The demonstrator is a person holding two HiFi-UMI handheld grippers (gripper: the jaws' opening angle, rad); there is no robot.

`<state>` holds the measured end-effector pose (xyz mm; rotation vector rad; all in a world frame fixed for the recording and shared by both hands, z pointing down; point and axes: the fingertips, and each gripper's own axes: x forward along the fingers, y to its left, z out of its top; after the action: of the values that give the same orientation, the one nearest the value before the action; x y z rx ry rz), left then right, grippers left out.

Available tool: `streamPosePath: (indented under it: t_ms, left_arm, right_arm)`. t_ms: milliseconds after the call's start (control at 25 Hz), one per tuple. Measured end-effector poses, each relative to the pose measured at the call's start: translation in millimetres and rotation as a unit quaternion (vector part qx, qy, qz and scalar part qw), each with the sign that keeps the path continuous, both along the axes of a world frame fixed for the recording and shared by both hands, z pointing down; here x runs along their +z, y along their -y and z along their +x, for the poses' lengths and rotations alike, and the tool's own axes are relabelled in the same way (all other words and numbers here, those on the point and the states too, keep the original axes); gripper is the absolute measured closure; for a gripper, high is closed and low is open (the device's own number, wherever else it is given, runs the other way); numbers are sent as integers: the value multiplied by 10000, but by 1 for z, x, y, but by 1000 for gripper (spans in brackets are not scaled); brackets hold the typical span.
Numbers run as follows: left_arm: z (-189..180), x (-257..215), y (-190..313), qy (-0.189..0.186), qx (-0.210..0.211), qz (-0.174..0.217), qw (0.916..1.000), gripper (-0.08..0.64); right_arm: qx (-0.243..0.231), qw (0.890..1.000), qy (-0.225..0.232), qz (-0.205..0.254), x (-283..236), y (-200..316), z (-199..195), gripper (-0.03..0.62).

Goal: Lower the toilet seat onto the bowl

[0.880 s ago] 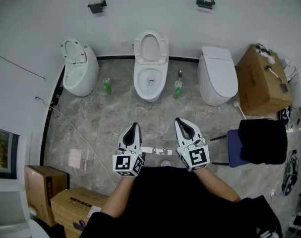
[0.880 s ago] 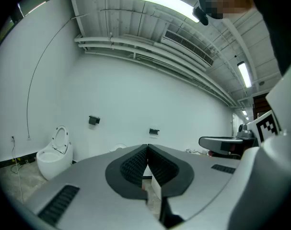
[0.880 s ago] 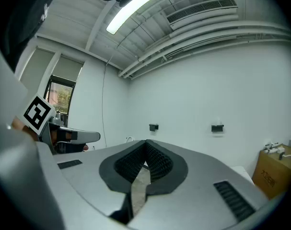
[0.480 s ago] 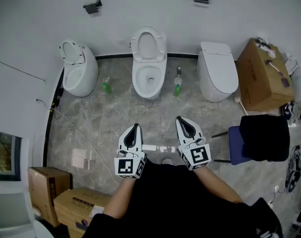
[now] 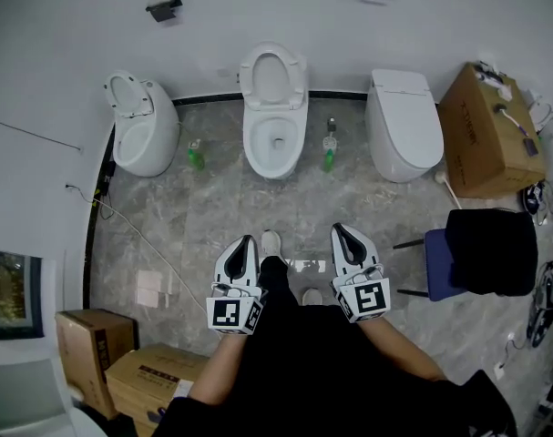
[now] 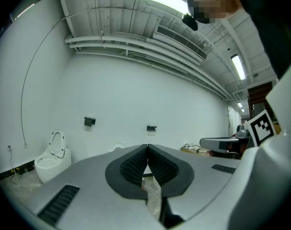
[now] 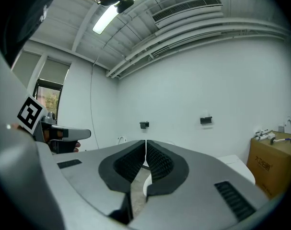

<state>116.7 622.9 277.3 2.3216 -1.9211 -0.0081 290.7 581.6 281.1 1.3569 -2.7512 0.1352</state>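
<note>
The person stands far back from the toilets, so the step in hand looks like walking up to one. The middle toilet [image 5: 274,121] is straight ahead and is likely the one to go for. Its seat [image 5: 272,76] stands up and leans toward the far wall [image 5: 258,7], above the open bowl [image 5: 276,144].

To do this well, the person should step close first, because the seat is too far to reach from here. Then one of the tongs can catch the top edge of the seat, tip it toward the near side, and go down with it slowly so it does not bang on the bowl.

The left tongs [image 5: 247,242] are pressed together with nothing in them. The right tongs [image 5: 341,230] are pressed together too, and hold nothing. Both are held level near the person's body and point toward the far wall.

The seat is well apart from both tongs, far ahead and between them, across a wide patch of floor [image 5: 212,217]. A left toilet [image 5: 141,130] with its seat up and a right toilet [image 5: 404,130] that is closed stand on either side.
</note>
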Motion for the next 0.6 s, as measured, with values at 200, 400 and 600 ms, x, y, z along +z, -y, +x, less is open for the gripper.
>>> streamPosePath:
  t_ms: [200,400,600]
  left_arm:
    - [-18,17,43,-179,96,-108,9997,545]
    - [-41,31,87,-404,221,-120,9989,545]
    - [-81,27,151,-433,456,-30,9980,545]
  right_arm:
    - [189,9995,-258,-66,9,35,-7,560]
    - [238,9993,-287,-36,15,70,-22,560]
    - [120,9994,-325,-27,13,128,-73,560]
